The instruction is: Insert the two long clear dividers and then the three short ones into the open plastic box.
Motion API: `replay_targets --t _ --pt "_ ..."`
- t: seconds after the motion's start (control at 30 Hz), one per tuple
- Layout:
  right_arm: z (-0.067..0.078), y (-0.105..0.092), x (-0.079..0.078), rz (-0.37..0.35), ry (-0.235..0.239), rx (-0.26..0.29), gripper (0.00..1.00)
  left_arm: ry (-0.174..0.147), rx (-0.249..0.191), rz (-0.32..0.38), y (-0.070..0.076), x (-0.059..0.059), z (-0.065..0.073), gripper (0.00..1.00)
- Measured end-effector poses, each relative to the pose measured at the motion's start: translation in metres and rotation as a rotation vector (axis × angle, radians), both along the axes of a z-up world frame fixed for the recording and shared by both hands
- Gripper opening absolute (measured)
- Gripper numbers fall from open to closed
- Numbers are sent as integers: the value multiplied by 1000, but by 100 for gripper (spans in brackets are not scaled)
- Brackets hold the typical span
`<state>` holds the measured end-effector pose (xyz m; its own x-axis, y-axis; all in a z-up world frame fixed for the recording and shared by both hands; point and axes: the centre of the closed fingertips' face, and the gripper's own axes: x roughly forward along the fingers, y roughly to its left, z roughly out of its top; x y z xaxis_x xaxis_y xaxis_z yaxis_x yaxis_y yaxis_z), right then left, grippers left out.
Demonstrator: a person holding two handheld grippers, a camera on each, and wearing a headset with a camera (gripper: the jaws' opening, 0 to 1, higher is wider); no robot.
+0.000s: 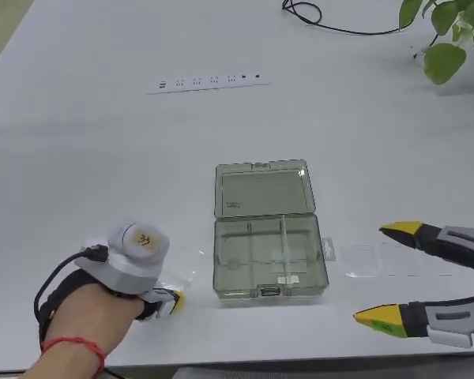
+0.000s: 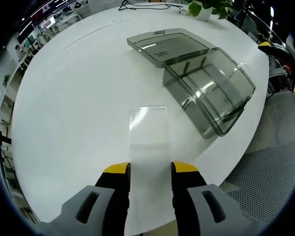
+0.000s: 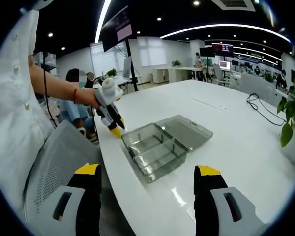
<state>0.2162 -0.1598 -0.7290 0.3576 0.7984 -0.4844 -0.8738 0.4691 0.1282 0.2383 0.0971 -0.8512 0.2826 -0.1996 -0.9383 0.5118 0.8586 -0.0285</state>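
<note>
Clear divider (image 2: 148, 125) lies flat left of box (image 2: 206, 93); likely light, stiff, slippery, so pinch an edge. Both empty: left gripper (image 2: 150, 169) fingers slightly apart, right gripper (image 1: 383, 274) fingers wide.

a: what colour is the surface (image 1: 103, 158) showing?
b: it is showing plain white. the plastic box (image 1: 268, 253) is looking smoky grey-green and see-through.
a: and the tools?
b: the left hand-held gripper (image 2: 151, 169) and the right hand-held gripper (image 1: 389, 274) are both showing yellow at the tips, black and grey behind. the divider (image 2: 148, 125) is looking clear, the leaves (image 1: 446, 39) green, the wrist band (image 1: 73, 345) red.
</note>
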Motion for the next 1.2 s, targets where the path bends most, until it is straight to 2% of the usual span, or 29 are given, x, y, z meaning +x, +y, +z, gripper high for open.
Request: replay_targets --t 0.17,0.27,0.53,0.67,0.8,0.93,1.0,1.1,1.2 --pt "-2 0 -2 4 7 -4 78 19 -18 12 0 0 0 31" --pt "-1 1 -2 5 6 -2 78 27 -46 29 0 0 1 30" --pt "-1 6 -5 17 8 -10 78 20 -102 66 2 -4 4 30" --pt "0 9 -6 23 7 -13 78 18 -151 110 2 -7 7 30" --pt "2 13 -8 28 7 -16 78 7 -204 151 3 -9 11 30" --pt "6 19 -9 30 5 -15 77 -15 -278 197 -3 -13 25 30" --pt "9 21 -8 23 15 -10 77 -28 -296 205 -3 -14 31 30" --pt "15 25 -7 17 11 3 75 -53 -346 226 -7 -13 41 30" --pt "26 31 -4 3 13 38 73 -77 -398 240 -13 -13 52 30"
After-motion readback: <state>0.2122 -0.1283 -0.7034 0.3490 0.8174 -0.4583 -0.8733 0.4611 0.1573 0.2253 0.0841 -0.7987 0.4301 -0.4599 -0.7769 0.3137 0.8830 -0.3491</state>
